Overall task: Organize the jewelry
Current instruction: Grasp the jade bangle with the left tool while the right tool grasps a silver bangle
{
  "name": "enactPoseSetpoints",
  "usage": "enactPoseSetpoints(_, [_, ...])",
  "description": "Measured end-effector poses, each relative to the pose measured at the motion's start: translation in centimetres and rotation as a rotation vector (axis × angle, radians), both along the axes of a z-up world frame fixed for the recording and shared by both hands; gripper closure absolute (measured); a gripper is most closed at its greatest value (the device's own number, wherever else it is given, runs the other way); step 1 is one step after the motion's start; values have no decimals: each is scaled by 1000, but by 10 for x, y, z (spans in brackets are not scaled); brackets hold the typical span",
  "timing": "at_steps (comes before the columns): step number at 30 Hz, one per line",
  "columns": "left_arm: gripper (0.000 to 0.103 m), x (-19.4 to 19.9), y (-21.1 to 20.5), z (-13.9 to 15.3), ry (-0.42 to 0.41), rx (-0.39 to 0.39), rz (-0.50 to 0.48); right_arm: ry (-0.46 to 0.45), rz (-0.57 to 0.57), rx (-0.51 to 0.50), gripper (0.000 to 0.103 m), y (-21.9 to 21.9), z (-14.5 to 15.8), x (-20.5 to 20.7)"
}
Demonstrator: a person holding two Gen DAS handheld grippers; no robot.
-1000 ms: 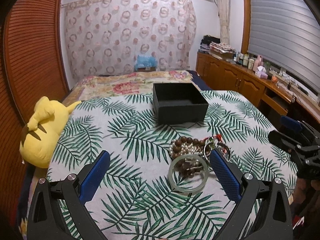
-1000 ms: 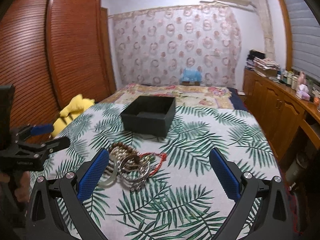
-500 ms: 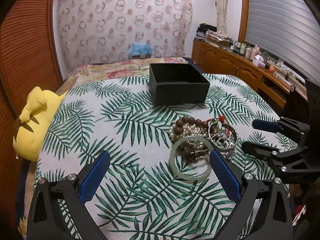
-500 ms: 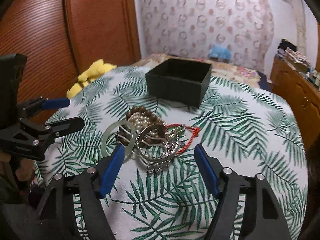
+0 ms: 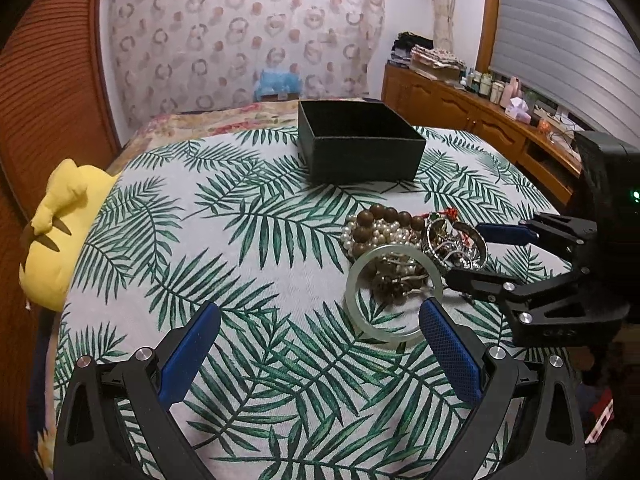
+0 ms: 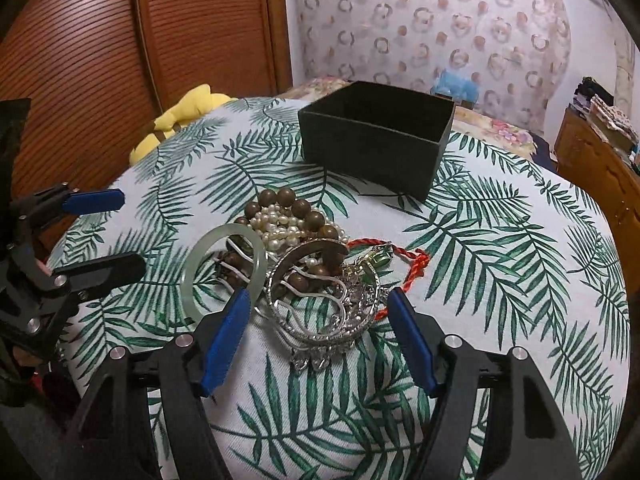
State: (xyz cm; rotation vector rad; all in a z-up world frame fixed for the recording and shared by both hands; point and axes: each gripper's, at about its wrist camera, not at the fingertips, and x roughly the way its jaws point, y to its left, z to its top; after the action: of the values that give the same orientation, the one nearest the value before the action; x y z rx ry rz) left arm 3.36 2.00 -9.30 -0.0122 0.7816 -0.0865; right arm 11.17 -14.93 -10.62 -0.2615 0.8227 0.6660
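Note:
A heap of jewelry lies on the palm-leaf cloth: a pale green jade bangle (image 6: 222,266) (image 5: 394,294), brown wooden beads (image 6: 296,208) over pearls (image 6: 280,228), a silver bangle with chains (image 6: 324,308) and a red cord (image 6: 412,268). An open black box (image 6: 376,140) (image 5: 360,144) stands behind the heap. My right gripper (image 6: 320,340) is open, its jaws on either side of the silver bangle. My left gripper (image 5: 320,356) is open and empty, just short of the jade bangle.
A yellow plush toy (image 5: 60,224) lies at the table's left edge. Wooden cabinets (image 5: 480,120) run along the right wall, and a slatted wooden wardrobe (image 6: 120,60) stands on the left. A bed lies beyond the box.
Both grippers have moved closer to the heap. The right gripper's jaws have narrowed and now bracket the silver bangle. The jewelry and box have not moved.

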Motion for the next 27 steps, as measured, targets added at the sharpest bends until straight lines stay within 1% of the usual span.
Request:
enactPoseSetpoints(1, [7, 1, 0, -1, 3, 0, -1, 3, -2, -2, 31, 1, -1, 2])
enactPoseSetpoints(2, [7, 2, 1, -2, 7, -1, -3, 7, 0, 2, 39, 1, -1, 3])
enactPoseSetpoints(3, [7, 2, 1, -4, 10, -2, -5, 11, 3, 2, 40, 1, -2, 5])
enactPoseSetpoints(8, [7, 7, 0, -10, 33, -21, -25, 5, 9, 24, 40, -3, 0, 2])
enactPoseSetpoints(14, [7, 18, -11, -20, 60, -33, -66, -30, -11, 61, 40, -19, 14, -6])
enactPoseSetpoints(17, [7, 23, -17, -22, 68, -51, -97, -39, -27, 70, 40, -27, 18, -9])
enactPoseSetpoints(23, [7, 36, -31, -27, 83, -24, -137, -40, -46, 70, 40, -38, 18, -10])
enactPoseSetpoints(27, [14, 39, -35, -29, 86, -15, -153, -37, -52, 68, 40, -41, 16, -8])
